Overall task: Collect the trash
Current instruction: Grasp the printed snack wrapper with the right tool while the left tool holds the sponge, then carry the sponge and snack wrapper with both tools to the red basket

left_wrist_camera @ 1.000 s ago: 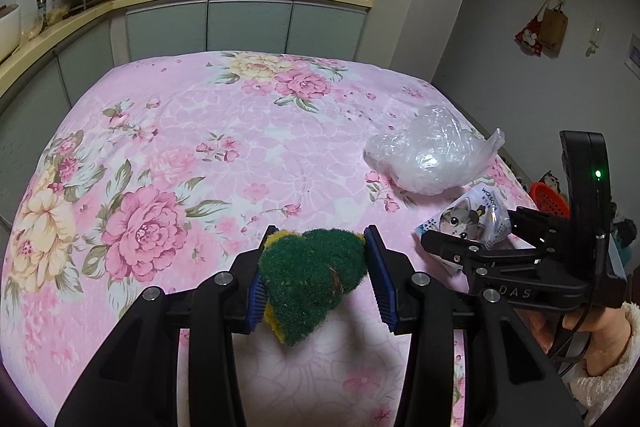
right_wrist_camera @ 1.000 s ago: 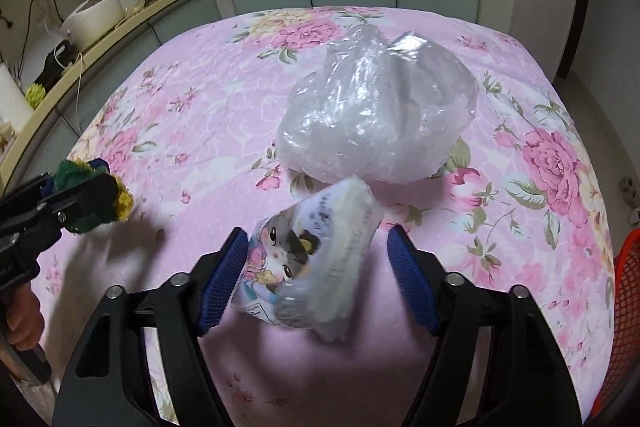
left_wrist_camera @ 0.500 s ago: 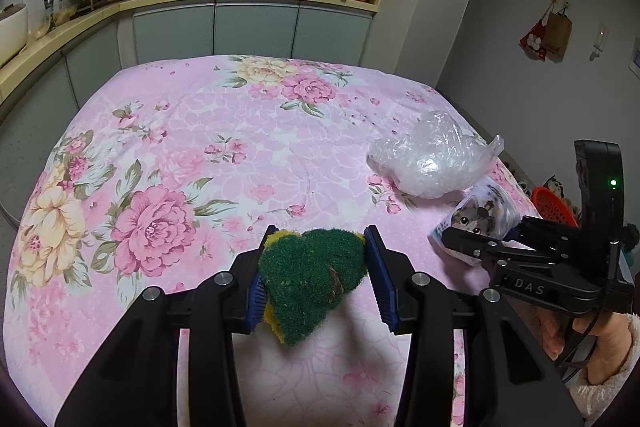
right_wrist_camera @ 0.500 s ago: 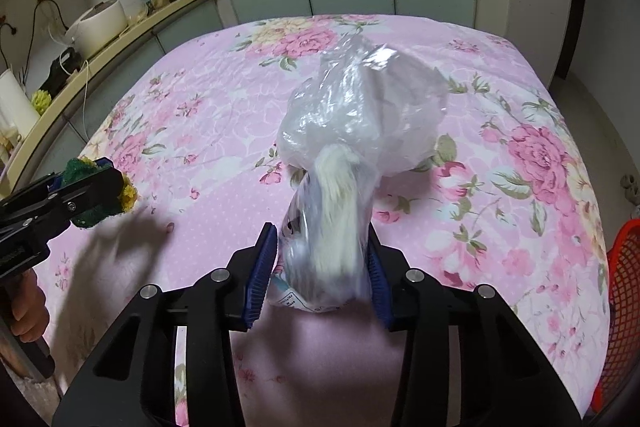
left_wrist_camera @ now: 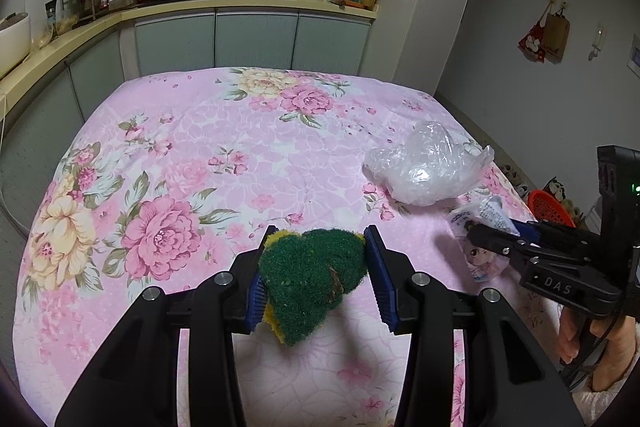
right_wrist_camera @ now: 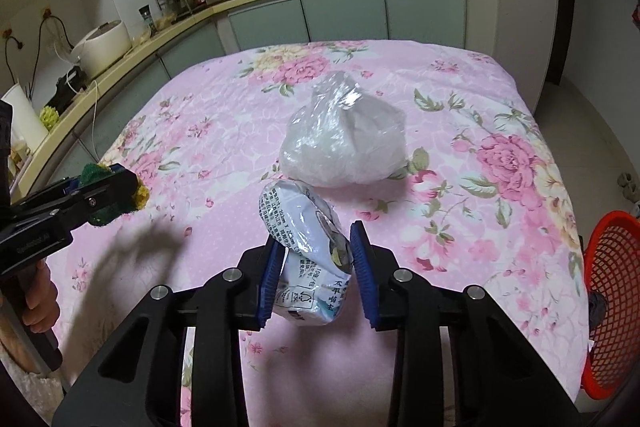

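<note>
A worktop covered with a pink floral cloth (left_wrist_camera: 224, 163), printed with large pink and cream blooms, fills the middle of both wrist views. A crumpled clear plastic bag (right_wrist_camera: 344, 135) lies directly on the cloth toward the right edge. The far edge faces grey-green kitchen cabinets; most of the cloth carries nothing else.

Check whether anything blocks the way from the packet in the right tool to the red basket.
Nothing visible does. The packet is clamped in the right tool; only bare cloth lies between it and the basket beyond the edge.
</note>
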